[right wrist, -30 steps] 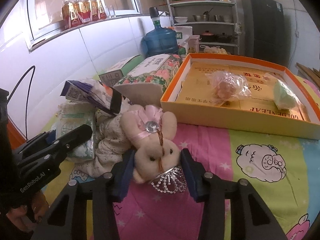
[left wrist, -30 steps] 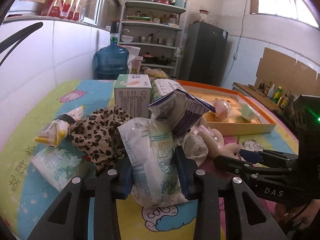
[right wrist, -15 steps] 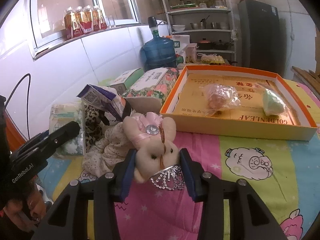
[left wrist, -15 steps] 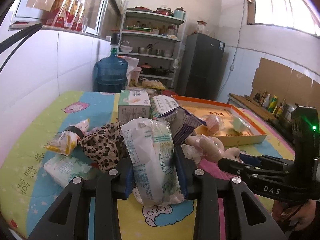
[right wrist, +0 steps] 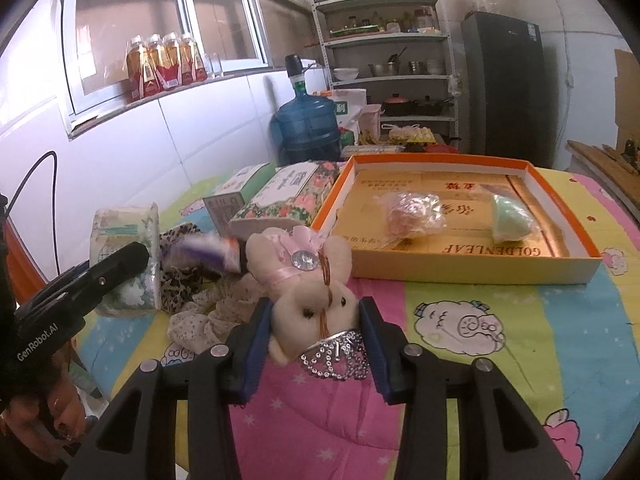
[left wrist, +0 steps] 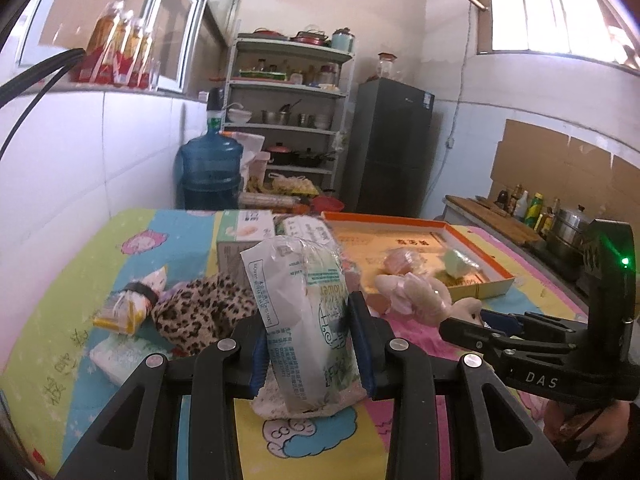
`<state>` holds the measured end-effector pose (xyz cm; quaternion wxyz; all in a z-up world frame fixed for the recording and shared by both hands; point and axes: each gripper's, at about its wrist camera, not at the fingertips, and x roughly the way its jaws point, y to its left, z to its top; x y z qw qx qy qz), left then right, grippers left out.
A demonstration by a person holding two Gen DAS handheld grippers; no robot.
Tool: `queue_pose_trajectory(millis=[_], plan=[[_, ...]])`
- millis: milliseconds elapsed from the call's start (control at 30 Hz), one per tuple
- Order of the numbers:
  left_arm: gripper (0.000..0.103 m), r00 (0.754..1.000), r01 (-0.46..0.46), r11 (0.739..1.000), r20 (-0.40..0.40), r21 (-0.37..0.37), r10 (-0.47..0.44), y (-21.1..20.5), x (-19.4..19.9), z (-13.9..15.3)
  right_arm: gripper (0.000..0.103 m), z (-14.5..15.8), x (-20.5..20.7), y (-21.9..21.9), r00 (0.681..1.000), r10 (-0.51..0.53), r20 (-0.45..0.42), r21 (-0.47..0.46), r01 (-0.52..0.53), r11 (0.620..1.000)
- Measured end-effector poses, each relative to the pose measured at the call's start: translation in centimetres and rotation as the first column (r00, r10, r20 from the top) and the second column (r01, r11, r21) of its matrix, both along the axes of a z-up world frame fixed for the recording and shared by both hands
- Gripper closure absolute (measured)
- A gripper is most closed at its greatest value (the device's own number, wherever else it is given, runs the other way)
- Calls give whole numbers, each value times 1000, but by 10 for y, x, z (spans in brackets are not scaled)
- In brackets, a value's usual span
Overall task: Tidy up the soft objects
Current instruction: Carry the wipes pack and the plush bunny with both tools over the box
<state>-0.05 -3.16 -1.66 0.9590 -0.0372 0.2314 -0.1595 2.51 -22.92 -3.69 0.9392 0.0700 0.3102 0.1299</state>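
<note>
Up front, the left gripper clamps a crinkly tissue pack, lifted off the cartoon tablecloth. The right gripper pinches a plush bunny by its head. Between them and the table's far edge crowd a leopard cloth, two boxes and an orange tray holding two wrapped bundles.

Both hands have risen: the tissue pack and the plush bunny (each clamped between blue pads) now hang above the tablecloth.
</note>
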Motion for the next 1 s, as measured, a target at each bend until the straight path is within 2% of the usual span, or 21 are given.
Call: queue_pose_trajectory(millis=[467,1000], plan=[[67,996,75,997,44,26,-76,-41,9,29,59,22,-12,-37,994,-84,70,-5,85,996],[68,991,123,989,43,80,-127,-106,39,39,59,39,-8,-105,971,-205,122,-10,208,978]])
